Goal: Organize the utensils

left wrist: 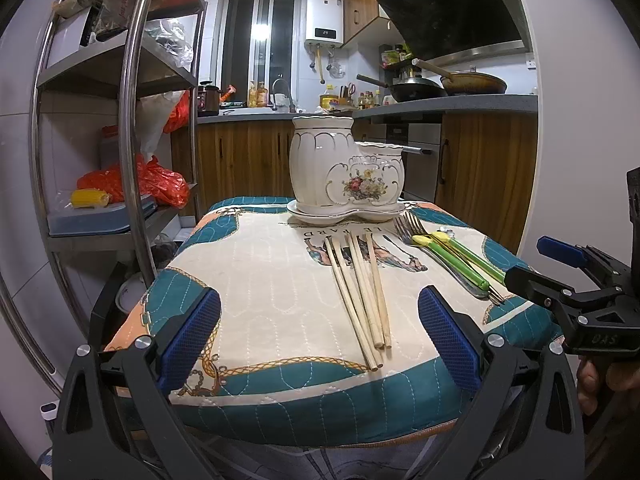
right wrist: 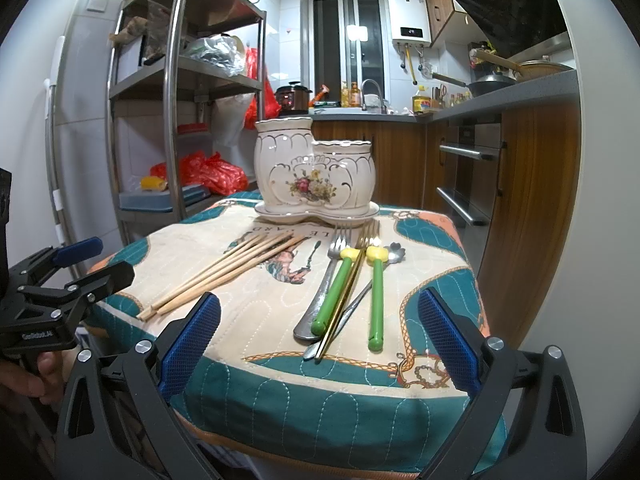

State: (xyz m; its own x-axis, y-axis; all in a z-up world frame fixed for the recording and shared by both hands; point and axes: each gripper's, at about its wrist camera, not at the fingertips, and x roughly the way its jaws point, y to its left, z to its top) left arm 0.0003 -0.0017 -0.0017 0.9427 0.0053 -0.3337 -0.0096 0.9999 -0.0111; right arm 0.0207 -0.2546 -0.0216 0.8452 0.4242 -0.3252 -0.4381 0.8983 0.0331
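A white ceramic two-cup utensil holder (left wrist: 344, 168) (right wrist: 312, 172) with a flower motif stands on its saucer at the far side of a quilted cloth (left wrist: 260, 280) (right wrist: 420, 280). Several wooden chopsticks (left wrist: 362, 292) (right wrist: 224, 276) lie loose in a bundle in front of it. To their right lie metal forks (left wrist: 408, 226) (right wrist: 340, 240), green-handled utensils (left wrist: 460, 258) (right wrist: 336, 292) and a small spoon (right wrist: 394, 252). My left gripper (left wrist: 320, 336) (right wrist: 100, 262) is open at the near edge, facing the chopsticks. My right gripper (right wrist: 320, 340) (left wrist: 532, 264) is open, facing the forks. Both hold nothing.
A steel shelf rack (left wrist: 132, 120) (right wrist: 176, 120) with red bags stands close on the left. Wooden cabinets, an oven (right wrist: 468, 168) and a counter (left wrist: 440, 104) with woks lie behind and to the right. A hand (left wrist: 592, 380) (right wrist: 40, 372) grips each tool.
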